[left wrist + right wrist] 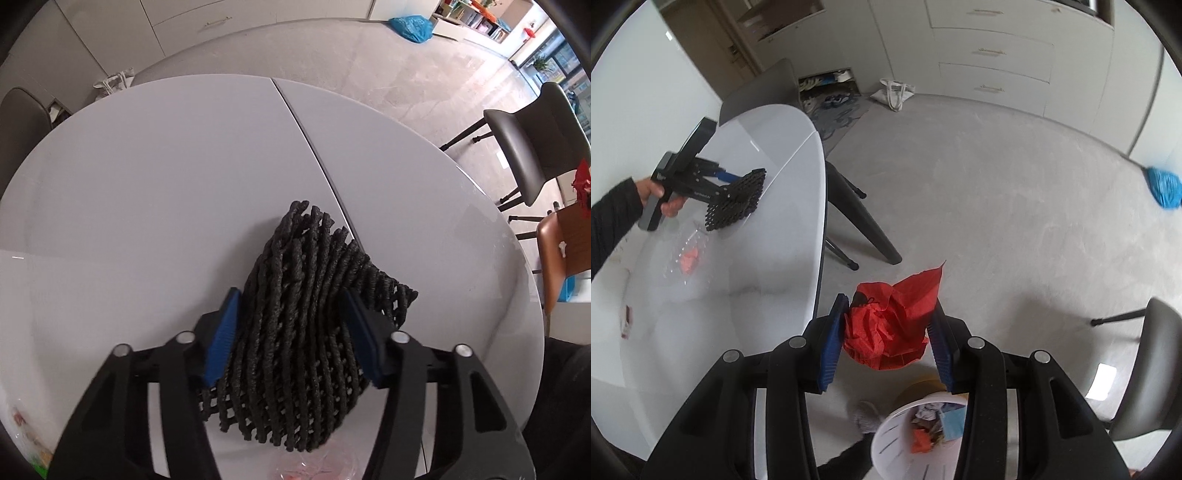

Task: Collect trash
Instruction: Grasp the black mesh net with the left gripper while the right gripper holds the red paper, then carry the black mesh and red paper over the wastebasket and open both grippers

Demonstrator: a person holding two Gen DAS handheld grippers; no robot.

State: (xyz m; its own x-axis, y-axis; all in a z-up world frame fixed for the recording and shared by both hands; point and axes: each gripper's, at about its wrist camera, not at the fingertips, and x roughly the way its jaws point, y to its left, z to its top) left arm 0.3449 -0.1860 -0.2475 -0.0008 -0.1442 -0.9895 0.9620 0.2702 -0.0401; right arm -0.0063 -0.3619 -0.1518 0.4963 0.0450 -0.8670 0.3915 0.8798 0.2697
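Right gripper (886, 332) is clamping a crumpled wad of red tissue paper (890, 328) between its blue pads (831, 343), holding it off the table edge and above the floor. Directly below, the white slotted waste bin (905, 443) is standing on the floor, already holding some scraps: crumpled paper, a blue piece, something orange-red. The wad appears to be positioned just forward of the bin's mouth rather than squarely over it, though the fisheye makes that hard to confirm.

Left gripper (291, 328) is gripping a piece of black foam netting (310, 325), jaws pressing its sides; the netting's far corner seems to be touching or just clearing the white round table (147, 184).

Farther along the table, a clear plastic wrapper with pink contents (689, 258) is lying loose, and a small red-and-white item (627, 321) is sitting near the rim; its identity is too small to tell.

Judgement: the task is partway through. Some trash is binned, two pieces are in hand but not dropped, and at least the wrapper and the small item are waiting on the table.

Beyond: grey chairs (1145, 369), bare floor.
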